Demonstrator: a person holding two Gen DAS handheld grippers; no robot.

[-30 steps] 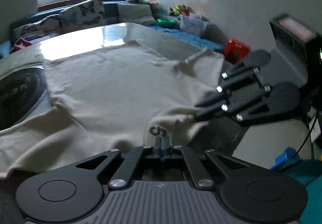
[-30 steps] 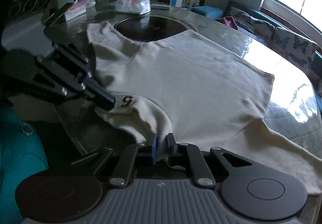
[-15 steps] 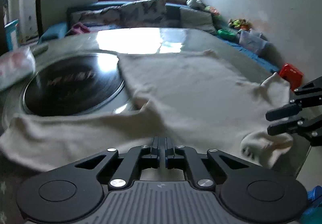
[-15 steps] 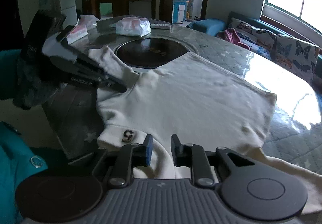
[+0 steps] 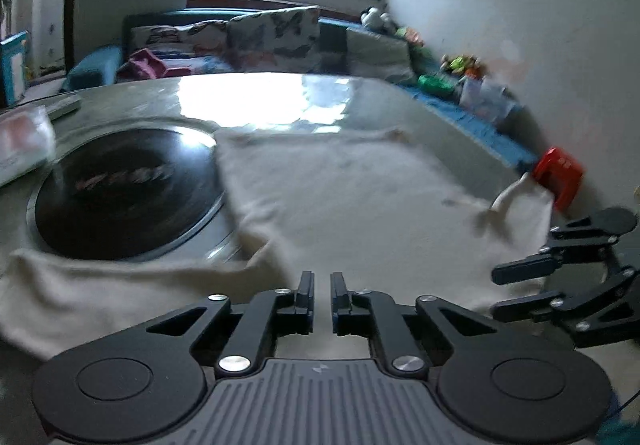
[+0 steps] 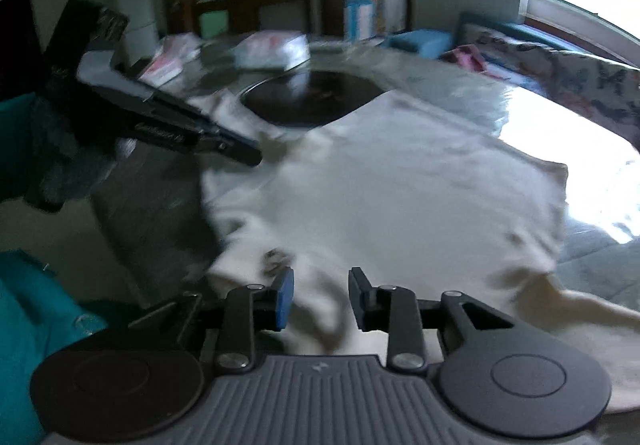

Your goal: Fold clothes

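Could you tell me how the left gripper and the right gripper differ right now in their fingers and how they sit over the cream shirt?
The left gripper shows a narrow gap; the right gripper stands clearly wider. The left gripper's pads look black; the right gripper has a blue pad. Both are opening, over the near edge of the cream shirt, with cloth seen between the fingers but not pinched.

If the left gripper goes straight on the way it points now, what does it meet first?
Most likely the cream shirt lying on the table: the left gripper, its jaws opening with nothing clearly between them, points down onto the cloth just ahead. Blur makes the depth uncertain.
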